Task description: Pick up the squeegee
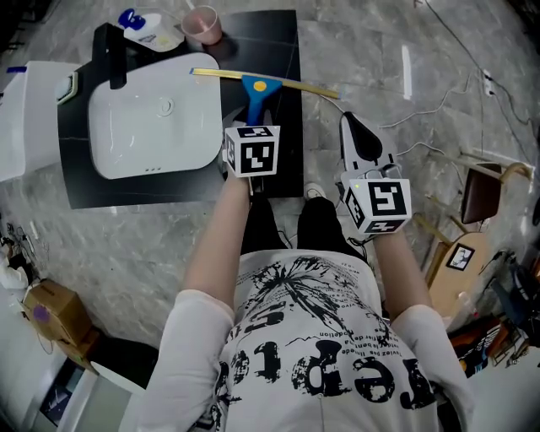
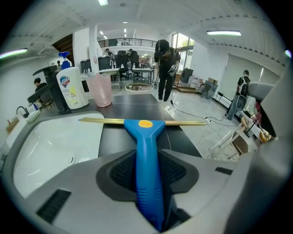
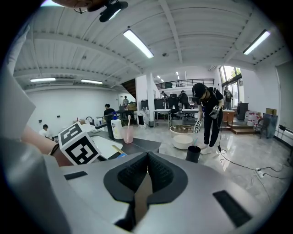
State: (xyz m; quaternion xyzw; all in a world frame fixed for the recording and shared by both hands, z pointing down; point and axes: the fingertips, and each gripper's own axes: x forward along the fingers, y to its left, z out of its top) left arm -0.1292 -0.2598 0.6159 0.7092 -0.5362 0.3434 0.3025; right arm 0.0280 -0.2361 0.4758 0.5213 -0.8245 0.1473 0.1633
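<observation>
Gripping the blue plastic squeegee with the long brass-coloured blade [image 2: 145, 125], the left gripper [image 2: 149, 157] is pressing its pads on the handle by the black worktop's [image 1: 270, 42] right edge. The blade is overhanging that edge and reaching the white sink's [image 1: 126, 160] rim. A pink cup [image 1: 202, 25] and white soap bottle [image 2: 72, 89] are standing at the far edge. Only the left gripper view is showing this grip. The right gripper [image 3: 147, 157] is hovering beside the worktop, jaws together, empty.
</observation>
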